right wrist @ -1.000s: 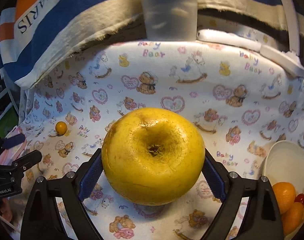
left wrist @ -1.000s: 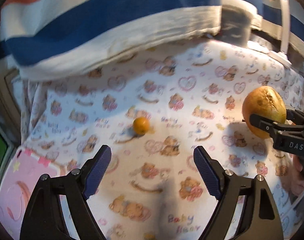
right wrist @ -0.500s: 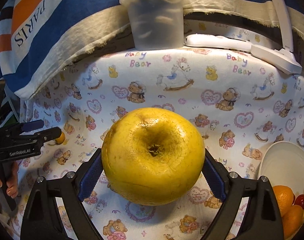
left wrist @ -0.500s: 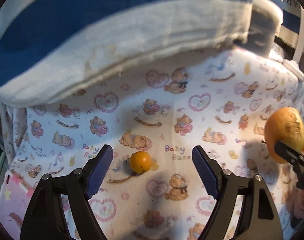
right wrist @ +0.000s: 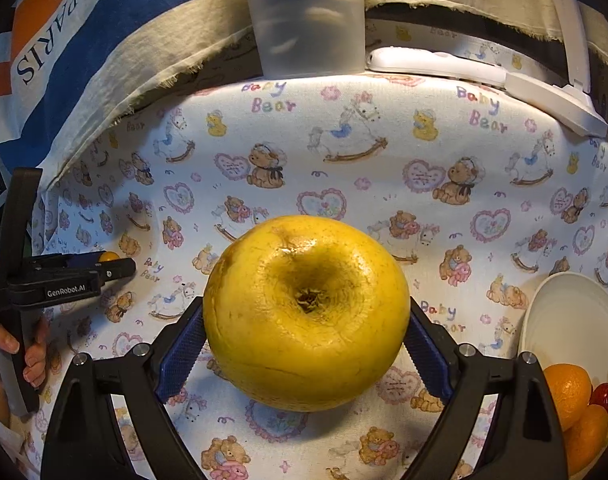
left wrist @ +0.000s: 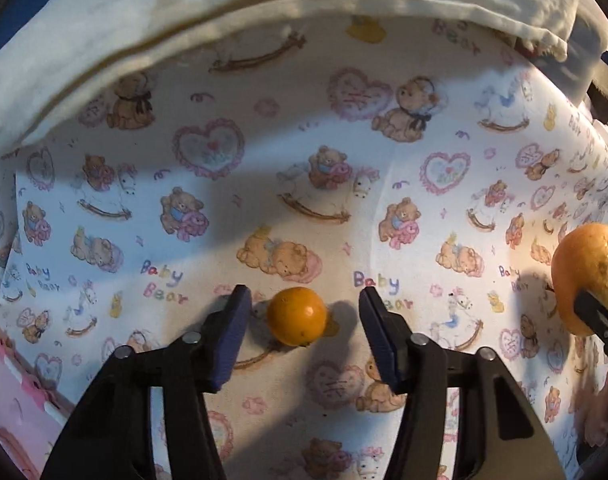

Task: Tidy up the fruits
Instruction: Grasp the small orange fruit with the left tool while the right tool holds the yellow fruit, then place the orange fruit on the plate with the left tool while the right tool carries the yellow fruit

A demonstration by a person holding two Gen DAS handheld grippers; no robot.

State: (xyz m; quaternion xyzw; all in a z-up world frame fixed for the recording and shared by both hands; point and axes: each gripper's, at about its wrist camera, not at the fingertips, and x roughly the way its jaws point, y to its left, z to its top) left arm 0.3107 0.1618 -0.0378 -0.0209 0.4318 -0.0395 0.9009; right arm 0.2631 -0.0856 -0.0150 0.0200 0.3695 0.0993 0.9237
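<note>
A small orange fruit (left wrist: 297, 315) lies on the teddy-bear cloth (left wrist: 304, 184). My left gripper (left wrist: 301, 322) is open, its jaws on either side of the fruit without touching it. In the right wrist view the left gripper (right wrist: 115, 266) shows at far left with the fruit (right wrist: 109, 256) peeking out by its tips. My right gripper (right wrist: 306, 328) is shut on a large yellow grapefruit (right wrist: 306, 310), held above the cloth. The grapefruit also shows at the right edge of the left wrist view (left wrist: 588, 276). A white bowl (right wrist: 568, 316) at lower right holds oranges (right wrist: 566, 390) and other small fruit.
A frosted plastic container (right wrist: 308, 20) and a white lamp base (right wrist: 484, 76) stand at the back edge. A blue, white and orange towel (right wrist: 103, 40) hangs behind. A pink mat (left wrist: 11, 412) lies at lower left.
My left gripper moved forward to the small orange fruit, which now sits between its open jaws. My right gripper still holds the grapefruit and drifted slightly left.
</note>
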